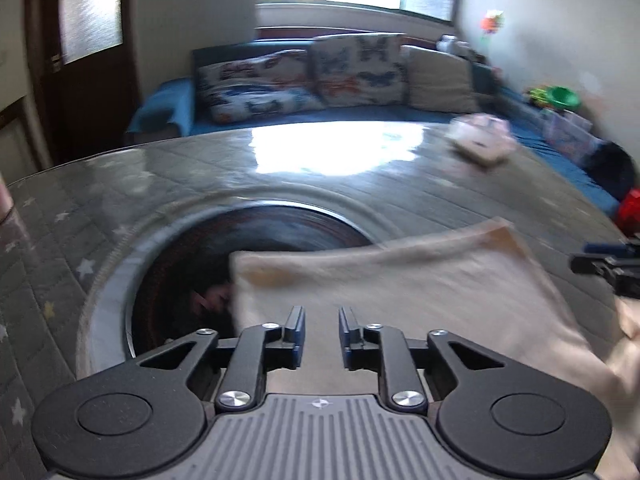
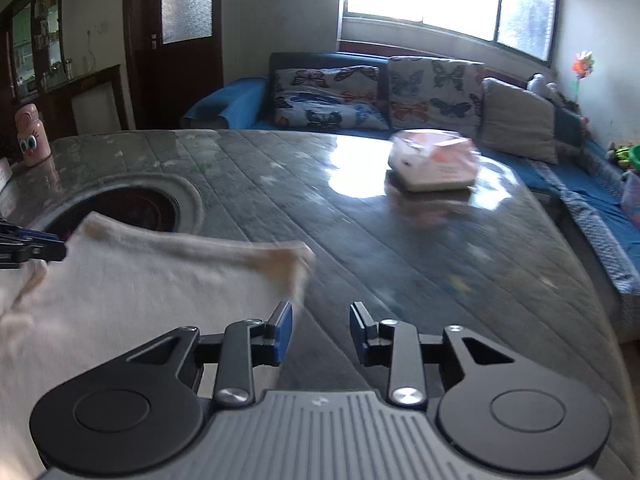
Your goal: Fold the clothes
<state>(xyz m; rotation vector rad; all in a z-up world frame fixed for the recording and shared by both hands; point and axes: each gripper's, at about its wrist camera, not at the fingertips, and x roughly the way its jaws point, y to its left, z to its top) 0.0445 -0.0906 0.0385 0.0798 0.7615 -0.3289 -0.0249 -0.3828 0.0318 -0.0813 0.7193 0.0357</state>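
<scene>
A cream cloth garment (image 1: 420,292) lies spread on the grey quilted table (image 1: 120,184), its far edge partly over a round dark opening. My left gripper (image 1: 322,320) is open and empty, above the cloth's near part. The right gripper shows at the right edge of the left wrist view (image 1: 608,268). In the right wrist view the same cloth (image 2: 140,292) lies at the left. My right gripper (image 2: 320,320) is open and empty, just right of the cloth's right edge, above the table (image 2: 420,280). The left gripper's fingertips (image 2: 36,246) show at the left edge.
A round dark opening (image 1: 256,248) is set in the table. A folded pink-and-white stack (image 2: 434,164) sits at the far right of the table. A pink bottle (image 2: 30,136) stands at the far left. A blue sofa with butterfly cushions (image 2: 360,92) lies behind.
</scene>
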